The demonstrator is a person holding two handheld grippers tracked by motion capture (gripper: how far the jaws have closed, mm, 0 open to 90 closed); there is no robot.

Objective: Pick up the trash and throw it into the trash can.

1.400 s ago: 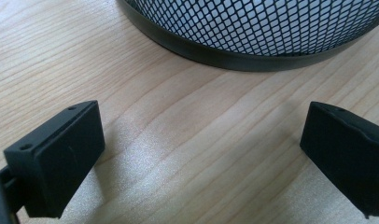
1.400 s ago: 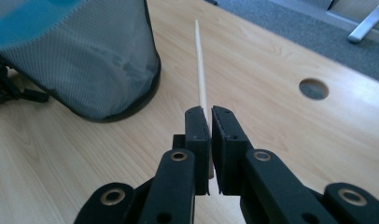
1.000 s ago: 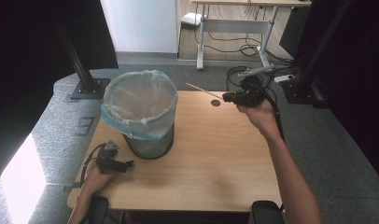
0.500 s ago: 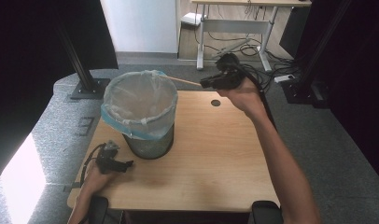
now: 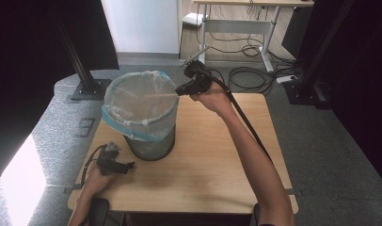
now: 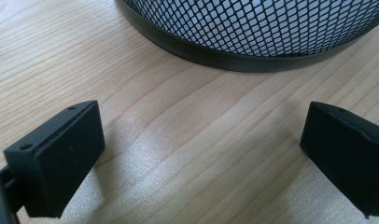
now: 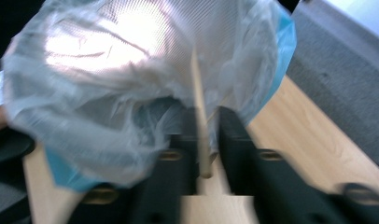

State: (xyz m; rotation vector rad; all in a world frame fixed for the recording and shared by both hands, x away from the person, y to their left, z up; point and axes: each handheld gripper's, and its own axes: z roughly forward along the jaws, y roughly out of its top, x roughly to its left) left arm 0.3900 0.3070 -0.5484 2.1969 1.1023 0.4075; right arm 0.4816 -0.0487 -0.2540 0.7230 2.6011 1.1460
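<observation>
High view is showing the right gripper (image 5: 182,89) pinching a thin wooden stick (image 5: 156,94) over the lined bin (image 5: 141,109) at 11 o'clock on the desk (image 5: 212,160) — releasing it seems next — while the left gripper (image 5: 115,165) is resting wide open, holding nothing.

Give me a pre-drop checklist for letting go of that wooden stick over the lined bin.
1. right gripper clamped on wooden stick: ok.
2. Stick's free end over the bin opening: ok, per the high view.
3. Plastic liner folded over the rim, mouth open: ok.
4. Bin upright on the table: ok.
5. left gripper open, resting apart from the bin: ok.
6. Stick's whole length will fall clear of the rim: cannot tell.
</observation>
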